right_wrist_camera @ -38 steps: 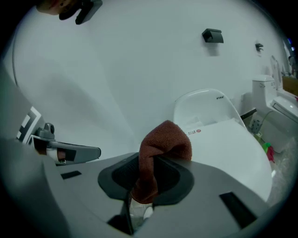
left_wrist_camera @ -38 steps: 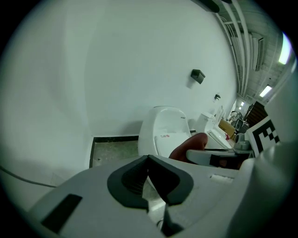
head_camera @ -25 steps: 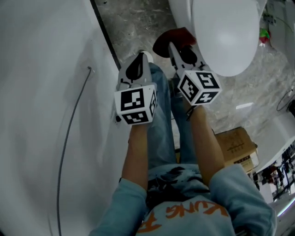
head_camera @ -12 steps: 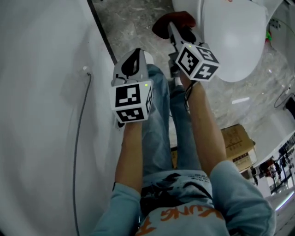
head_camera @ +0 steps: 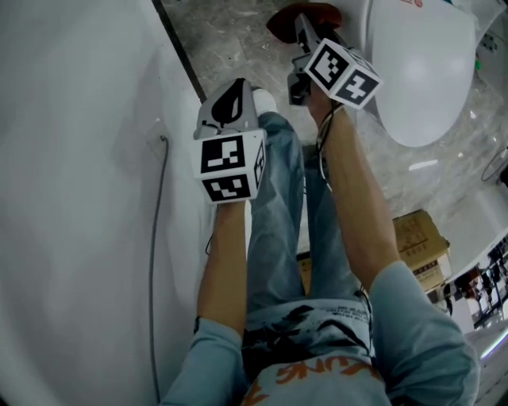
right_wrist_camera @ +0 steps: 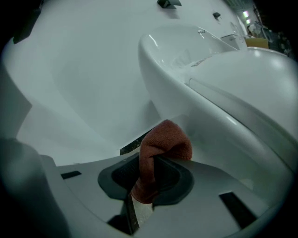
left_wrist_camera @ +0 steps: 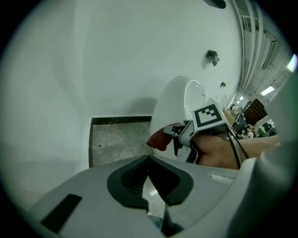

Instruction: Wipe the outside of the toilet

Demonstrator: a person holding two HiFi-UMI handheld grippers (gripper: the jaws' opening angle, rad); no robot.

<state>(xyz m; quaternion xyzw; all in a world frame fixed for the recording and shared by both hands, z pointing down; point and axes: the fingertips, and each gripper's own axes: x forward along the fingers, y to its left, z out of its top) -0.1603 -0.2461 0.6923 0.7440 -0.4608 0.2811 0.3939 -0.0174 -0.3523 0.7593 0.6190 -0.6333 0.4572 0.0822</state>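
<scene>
The white toilet (head_camera: pixel 421 71) stands at the upper right of the head view, lid down. My right gripper (head_camera: pixel 300 24) is shut on a red cloth (head_camera: pixel 279 22) and holds it low beside the toilet's left flank. In the right gripper view the red cloth (right_wrist_camera: pixel 165 144) bulges out of the shut jaws of my right gripper (right_wrist_camera: pixel 151 162), close to the curved side of the toilet (right_wrist_camera: pixel 223 93). My left gripper (head_camera: pixel 236 87) hangs to the left over the person's knee, shut with nothing in it. The left gripper view shows my left gripper (left_wrist_camera: pixel 149 160), and beyond it the right gripper (left_wrist_camera: pixel 179 137) with the cloth (left_wrist_camera: pixel 158 138).
A white wall fills the left, with a thin grey cable (head_camera: pixel 159 238) running down it. Grey marble floor (head_camera: pixel 230 40) lies between wall and toilet. The person's jeans-clad legs (head_camera: pixel 278 222) are below the grippers. A cardboard box (head_camera: pixel 417 242) sits at the right.
My right gripper has carried the red cloth forward along the toilet's side, towards the top of the view. The left gripper has stayed nearly where it was.
</scene>
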